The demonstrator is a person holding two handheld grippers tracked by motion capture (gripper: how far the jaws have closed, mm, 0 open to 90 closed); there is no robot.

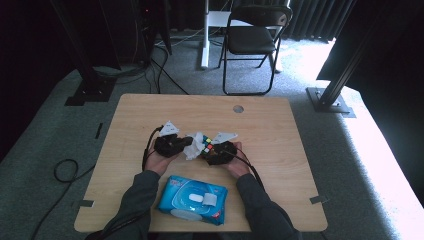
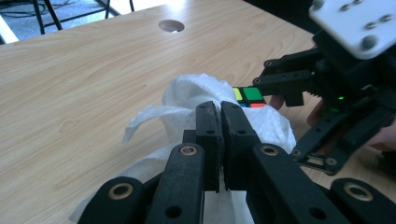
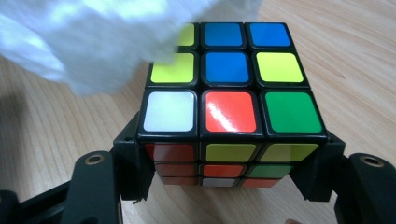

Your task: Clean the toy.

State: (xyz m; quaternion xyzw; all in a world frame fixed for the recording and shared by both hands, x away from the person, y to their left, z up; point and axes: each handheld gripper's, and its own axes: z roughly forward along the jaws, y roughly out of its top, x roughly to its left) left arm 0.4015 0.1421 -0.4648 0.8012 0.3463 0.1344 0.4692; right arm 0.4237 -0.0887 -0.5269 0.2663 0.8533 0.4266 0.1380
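A scrambled colour cube sits between the jaws of my right gripper, which is shut on its two sides just above the table. In the high view the cube shows at the table's middle, with the right gripper behind it. My left gripper is shut on a white wet wipe, pinched between its pads. The wipe drapes over the cube's far left corner. In the high view the left gripper meets the wipe beside the cube.
A blue pack of wet wipes lies near the table's front edge between the forearms. The wooden table has a round cable hole at the back. A folding chair stands beyond the table on the carpet.
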